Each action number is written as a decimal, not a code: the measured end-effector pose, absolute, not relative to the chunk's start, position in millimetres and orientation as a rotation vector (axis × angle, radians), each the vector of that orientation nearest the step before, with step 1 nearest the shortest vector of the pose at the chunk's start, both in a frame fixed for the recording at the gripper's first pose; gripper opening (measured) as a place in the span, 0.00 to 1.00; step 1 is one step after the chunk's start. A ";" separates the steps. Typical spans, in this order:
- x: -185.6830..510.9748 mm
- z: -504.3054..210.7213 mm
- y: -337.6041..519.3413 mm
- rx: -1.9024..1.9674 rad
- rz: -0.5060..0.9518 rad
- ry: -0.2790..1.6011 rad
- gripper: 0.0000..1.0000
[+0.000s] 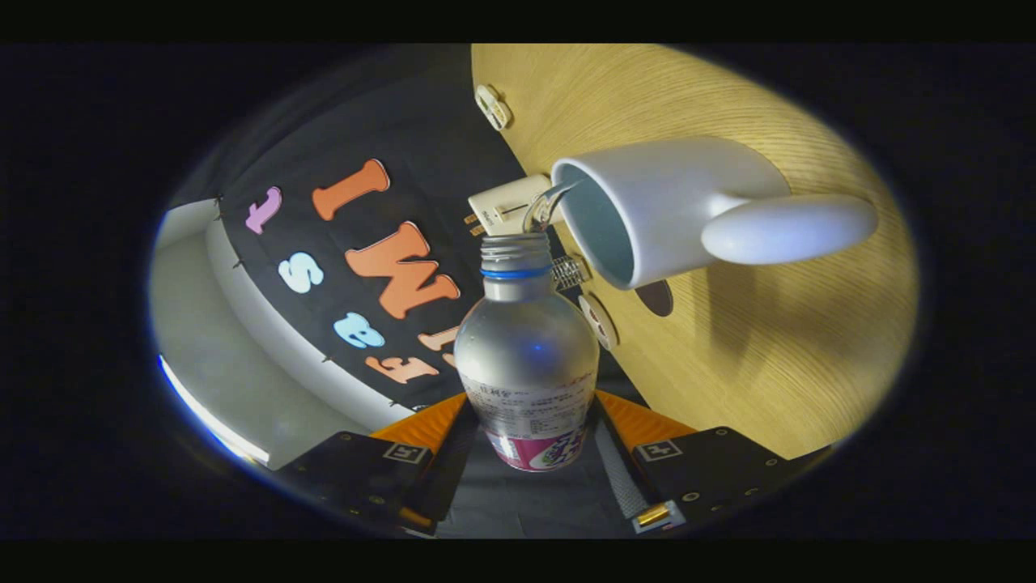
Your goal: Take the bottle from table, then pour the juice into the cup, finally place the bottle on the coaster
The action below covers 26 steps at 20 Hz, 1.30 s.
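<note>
Gripper view: gripper (530,441) clamped on tilted bottle (526,356), liquid streaming from its mouth into cup (647,210) just ahead, on desk (777,356).

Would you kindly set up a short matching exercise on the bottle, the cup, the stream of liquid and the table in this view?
Things:
1. bottle
2. cup
3. stream of liquid
4. table

States:
A. light wood grain, bearing the cup
B. silver, held between the gripper fingers, uncapped
C. white, handle facing the camera
D. arcing from the bottle's mouth toward the cup's rim

Pairs: 1-B, 2-C, 3-D, 4-A
</note>
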State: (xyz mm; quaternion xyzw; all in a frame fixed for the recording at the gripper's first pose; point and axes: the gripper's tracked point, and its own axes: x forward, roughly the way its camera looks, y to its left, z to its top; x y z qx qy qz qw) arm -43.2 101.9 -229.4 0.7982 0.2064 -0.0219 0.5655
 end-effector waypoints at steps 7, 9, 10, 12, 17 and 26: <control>-39.6 -224.6 111.1 1.911 -0.034 0.478 0.78; -38.3 -224.5 112.9 1.916 -0.033 0.474 0.78; -39.4 -223.2 112.9 1.919 -0.032 0.473 0.78; -36.6 -220.1 113.1 1.927 -0.028 0.466 0.78; -35.0 -215.9 109.2 1.946 -0.024 0.435 0.78; -28.1 -201.5 103.0 2.010 -0.010 0.379 0.78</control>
